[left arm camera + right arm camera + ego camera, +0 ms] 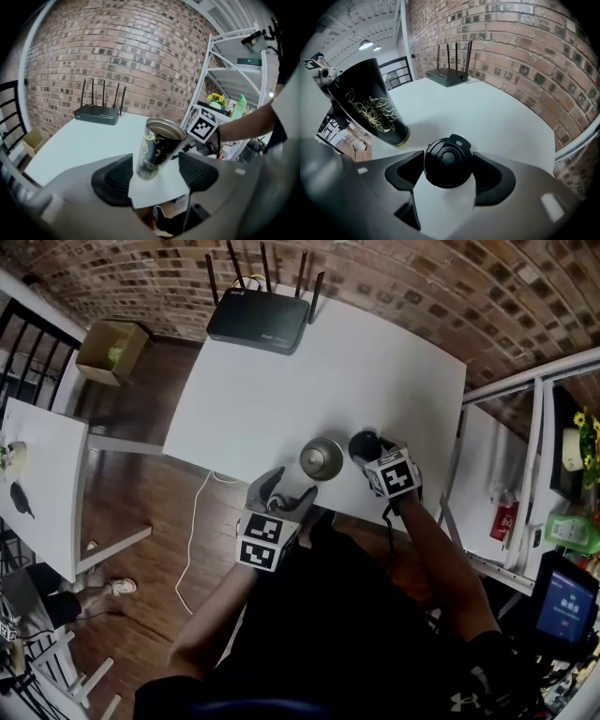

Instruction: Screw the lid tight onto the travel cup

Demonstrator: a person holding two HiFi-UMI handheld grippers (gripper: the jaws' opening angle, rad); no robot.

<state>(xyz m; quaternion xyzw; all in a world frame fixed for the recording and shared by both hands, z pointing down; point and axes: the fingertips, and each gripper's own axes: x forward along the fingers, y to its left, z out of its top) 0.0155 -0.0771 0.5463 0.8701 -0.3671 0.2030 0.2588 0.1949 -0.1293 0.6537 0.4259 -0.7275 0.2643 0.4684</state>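
Near edge of bench (281,381): cup (322,457), lid (364,444) beside it | left gripper (156,174) open astride cup | right gripper (449,177) open astride lid

A black travel cup (157,147), patterned with fine gold floral linework and rimmed in silvery metal, is shown with a plain black lid (447,161), a white table (281,399), a black router (258,320) and a wall (140,56) of red-brown brick crossed by pale mortar lines.

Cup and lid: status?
Left gripper open, cup between fingers. Right gripper open around lid on table. Cup uncapped. Nothing between lid and cup.
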